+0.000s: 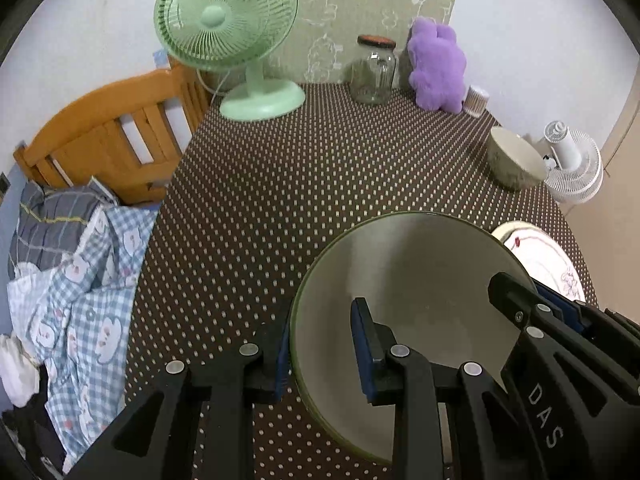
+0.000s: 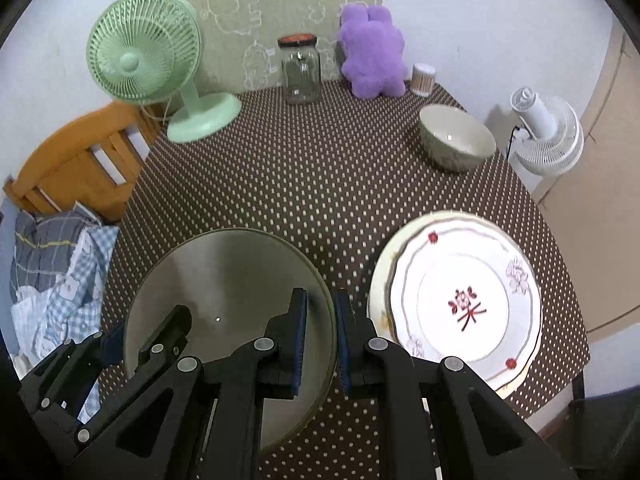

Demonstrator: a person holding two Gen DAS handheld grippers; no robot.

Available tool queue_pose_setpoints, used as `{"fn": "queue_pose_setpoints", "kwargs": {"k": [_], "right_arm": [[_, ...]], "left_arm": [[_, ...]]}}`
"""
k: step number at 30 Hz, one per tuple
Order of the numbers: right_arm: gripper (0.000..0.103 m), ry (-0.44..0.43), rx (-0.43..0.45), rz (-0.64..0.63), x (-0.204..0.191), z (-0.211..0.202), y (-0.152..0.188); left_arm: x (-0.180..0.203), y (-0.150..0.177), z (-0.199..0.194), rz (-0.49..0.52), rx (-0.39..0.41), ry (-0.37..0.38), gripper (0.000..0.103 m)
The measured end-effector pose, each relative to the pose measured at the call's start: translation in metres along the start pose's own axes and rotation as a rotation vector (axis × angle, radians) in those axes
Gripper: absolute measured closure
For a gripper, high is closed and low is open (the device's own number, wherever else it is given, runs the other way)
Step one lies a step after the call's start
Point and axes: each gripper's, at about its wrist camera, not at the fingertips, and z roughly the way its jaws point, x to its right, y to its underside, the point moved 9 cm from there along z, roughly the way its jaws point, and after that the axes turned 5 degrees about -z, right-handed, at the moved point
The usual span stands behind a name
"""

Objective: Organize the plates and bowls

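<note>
A large grey-green bowl (image 1: 416, 280) sits near the front of the dotted table; it also shows in the right wrist view (image 2: 224, 280). My left gripper (image 1: 320, 348) straddles its left rim, jaws apart, one finger inside and one outside. My right gripper (image 2: 320, 340) straddles its right rim with a narrow gap, not clamped. A smaller beige bowl (image 2: 456, 136) stands far right. A white floral plate (image 2: 464, 300) lies stacked on a cream plate (image 2: 380, 280) to the right of the large bowl.
At the back of the brown dotted table (image 2: 320, 168) stand a green fan (image 2: 148, 56), a glass jar (image 2: 300, 72), a purple plush toy (image 2: 372, 52) and a small cup (image 2: 423, 78). A wooden chair (image 1: 112, 136) with bedding stands left, a white fan (image 2: 548, 136) right.
</note>
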Motion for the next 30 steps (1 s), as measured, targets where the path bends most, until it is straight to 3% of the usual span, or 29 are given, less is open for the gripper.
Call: {"fn": "queue_pose_setpoints", "kwargs": {"k": [14,30], "right_arm": [[0.086,0.007,-0.069,-0.005,-0.006,0.024,0.023],[0.086,0.044,-0.072,-0.003,-0.005,0.039,0.022]], "left_arm": [[-0.007,0.023,0.020,0.003,-0.059,-0.002,0.077],[-0.006,0.024,0.035,0.028,-0.078,0.025,0.077]]}}
